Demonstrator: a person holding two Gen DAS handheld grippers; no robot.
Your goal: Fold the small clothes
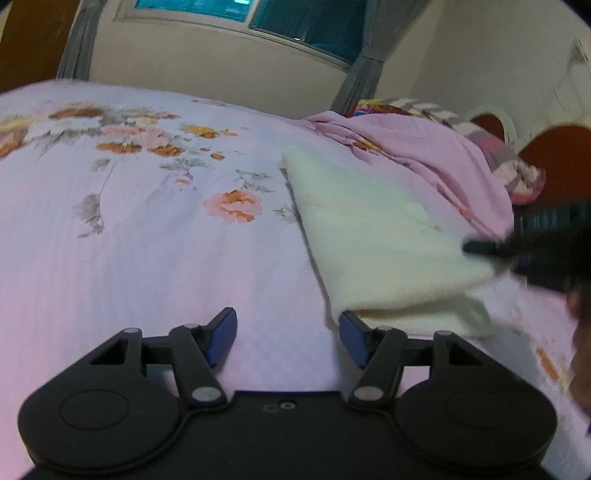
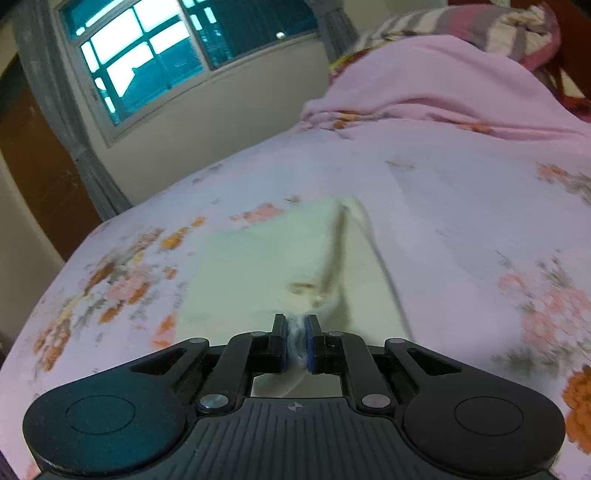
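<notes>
A cream-white small garment (image 1: 373, 236) lies folded on the floral pink bedsheet (image 1: 140, 236), to the right in the left wrist view. My left gripper (image 1: 288, 338) is open and empty, low over the sheet, its right fingertip next to the garment's near corner. My right gripper (image 2: 295, 341) is shut on the garment's near edge (image 2: 295, 343), and the cloth (image 2: 280, 266) stretches away from it across the bed. The right gripper also shows in the left wrist view (image 1: 491, 251), at the garment's right side.
A bunched pink blanket (image 1: 417, 155) and a striped pillow (image 2: 480, 26) lie at the head of the bed. A wall with a window (image 2: 147, 51) and grey curtains (image 1: 74, 48) stands beyond the bed's far edge.
</notes>
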